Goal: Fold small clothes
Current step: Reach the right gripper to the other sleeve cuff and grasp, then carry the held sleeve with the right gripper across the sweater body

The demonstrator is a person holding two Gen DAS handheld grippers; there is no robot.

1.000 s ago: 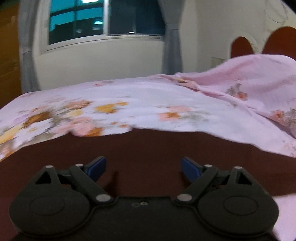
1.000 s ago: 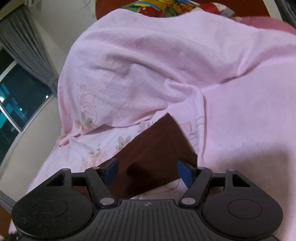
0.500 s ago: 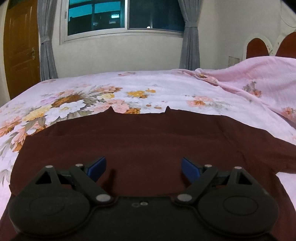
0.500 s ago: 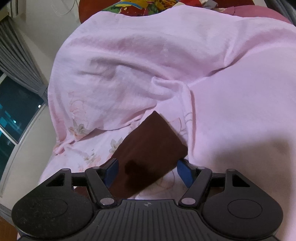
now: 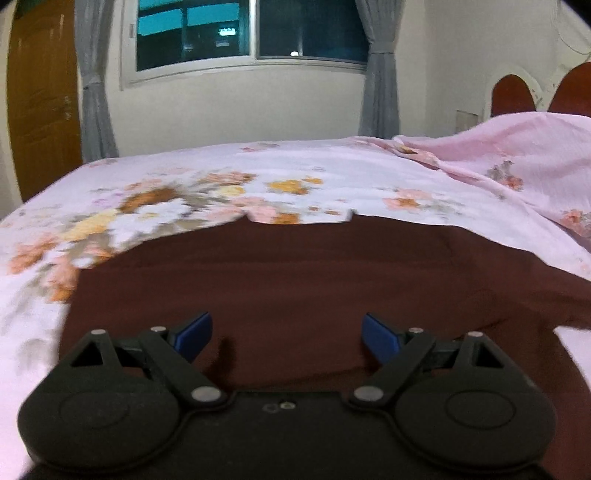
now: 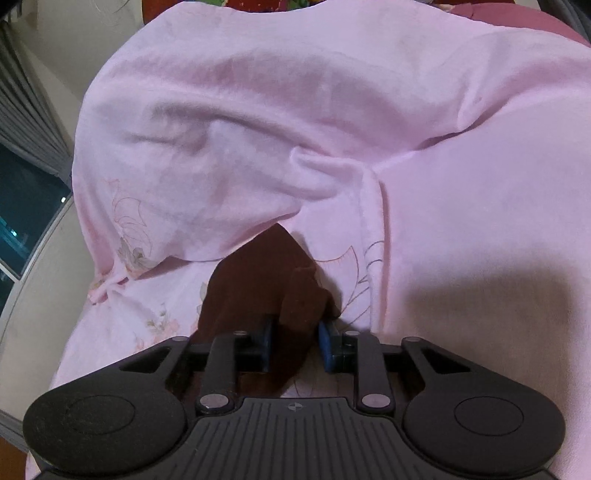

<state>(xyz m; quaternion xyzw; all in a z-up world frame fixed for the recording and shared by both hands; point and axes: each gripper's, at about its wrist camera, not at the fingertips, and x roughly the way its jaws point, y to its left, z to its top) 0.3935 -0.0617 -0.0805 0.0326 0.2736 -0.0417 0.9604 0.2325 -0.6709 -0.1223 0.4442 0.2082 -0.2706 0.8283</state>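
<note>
My left wrist camera sits low and close over the flat dark maroon cotton garment (image 5: 295, 280), facing across the pink floral bedsheet (image 5: 258, 173) to the grey-curtained window (image 5: 251, 33). My right wrist camera looks down from very near at a bunched corner of that garment (image 6: 258, 273), facing the rumpled plain pink blanket (image 6: 295, 129). Both share garment and sheet.

- I see the dark maroon garment (image 5: 295, 280) as matt, soft knit cloth
- The floral bedsheet (image 5: 258, 177) under it looks like thin smooth cotton (printed, no sheen)
- My left gripper (image 5: 286, 334) is matt black plastic with blue rubbery pads (image 5: 194, 330)
- The door (image 5: 44, 107) is varnished wood
</note>
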